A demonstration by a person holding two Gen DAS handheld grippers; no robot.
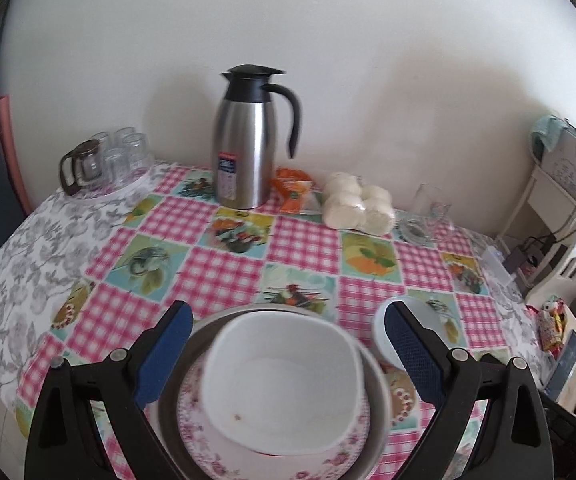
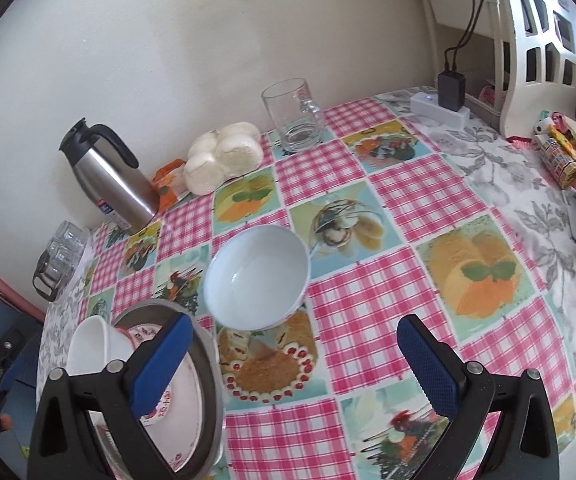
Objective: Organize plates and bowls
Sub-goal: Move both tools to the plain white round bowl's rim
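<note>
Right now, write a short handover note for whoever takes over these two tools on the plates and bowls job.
Left tool: open, empty, jaws either side of the stack, touching nothing that I can see.
Right tool: open, empty, above the tablecloth, pointing at the loose bowl.
Stack: white bowl sits on the floral plate, which lies inside the metal pan, at the near table edge.
Loose white bowl: empty, upright, alone on the cloth just right of the stack.
Done: one bowl and the plate stacked.
Left: probably add the loose bowl to the stack.
</note>
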